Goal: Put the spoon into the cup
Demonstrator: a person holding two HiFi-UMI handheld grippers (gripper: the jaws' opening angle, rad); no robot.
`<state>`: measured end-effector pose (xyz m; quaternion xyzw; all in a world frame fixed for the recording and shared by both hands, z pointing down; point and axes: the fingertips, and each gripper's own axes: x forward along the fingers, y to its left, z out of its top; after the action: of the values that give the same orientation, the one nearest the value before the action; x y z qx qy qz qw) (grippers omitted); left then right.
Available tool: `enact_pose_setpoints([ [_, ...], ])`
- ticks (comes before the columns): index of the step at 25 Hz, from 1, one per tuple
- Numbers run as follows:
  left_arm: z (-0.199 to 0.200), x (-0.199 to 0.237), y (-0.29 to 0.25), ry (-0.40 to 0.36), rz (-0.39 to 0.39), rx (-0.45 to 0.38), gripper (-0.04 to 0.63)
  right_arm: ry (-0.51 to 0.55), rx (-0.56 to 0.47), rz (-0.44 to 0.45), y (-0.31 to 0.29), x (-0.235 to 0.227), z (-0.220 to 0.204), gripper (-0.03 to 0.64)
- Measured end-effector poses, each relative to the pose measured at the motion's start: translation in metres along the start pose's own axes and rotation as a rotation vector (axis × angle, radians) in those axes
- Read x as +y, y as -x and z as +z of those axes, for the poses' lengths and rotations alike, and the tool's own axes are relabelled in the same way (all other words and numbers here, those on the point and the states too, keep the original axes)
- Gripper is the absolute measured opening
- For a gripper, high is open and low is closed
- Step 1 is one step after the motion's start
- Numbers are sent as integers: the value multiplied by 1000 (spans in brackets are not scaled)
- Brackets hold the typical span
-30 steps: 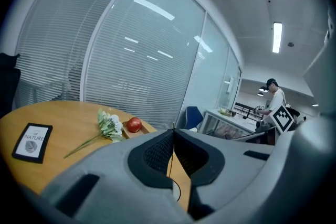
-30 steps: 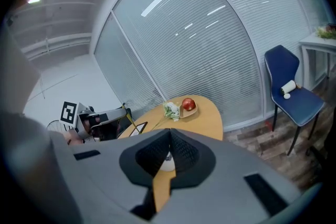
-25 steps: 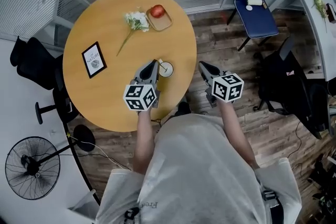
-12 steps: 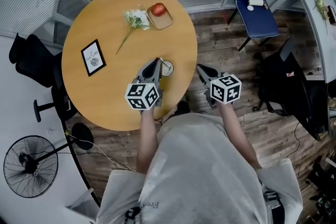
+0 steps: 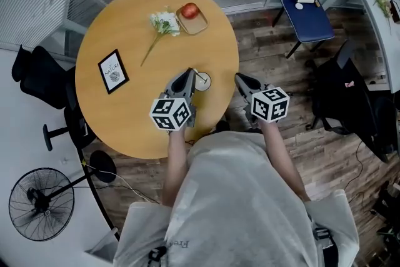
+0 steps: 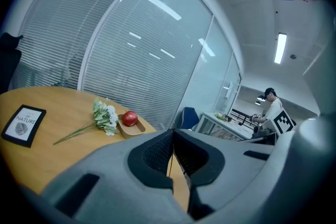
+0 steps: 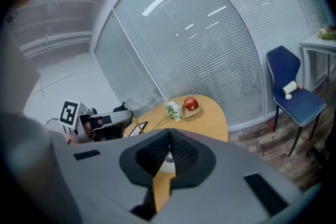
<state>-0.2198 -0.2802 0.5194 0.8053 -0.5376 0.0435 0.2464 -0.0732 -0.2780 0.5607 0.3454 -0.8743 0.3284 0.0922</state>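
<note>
Spoon (image 5: 194,74) (steeply tilted) points down into cup (image 5: 202,81).

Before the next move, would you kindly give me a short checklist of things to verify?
1. Left gripper shut on the spoon: ok.
2. Cup upright on the table: ok.
3. Spoon lined up with the cup's mouth: ok, judging by the head view.
4. Spoon's end already down inside the cup: cannot tell.
5. Right gripper shut, empty, off the table and apart from the cup: ok.
</note>
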Motion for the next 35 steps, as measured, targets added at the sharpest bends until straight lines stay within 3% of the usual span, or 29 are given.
enact_pose_setpoints([
  [7,-4,8,2,39,-30,-6,12,-10,-36,-9,-14,11,-3,-3],
  [21,-24,15,4,180,-18,-33,12,-12,2,-56,-2,6,-26,-3],
  [35,-47,23,-1,212,-15,2,12,-11,10,-69,-2,7,-30,-3],
])
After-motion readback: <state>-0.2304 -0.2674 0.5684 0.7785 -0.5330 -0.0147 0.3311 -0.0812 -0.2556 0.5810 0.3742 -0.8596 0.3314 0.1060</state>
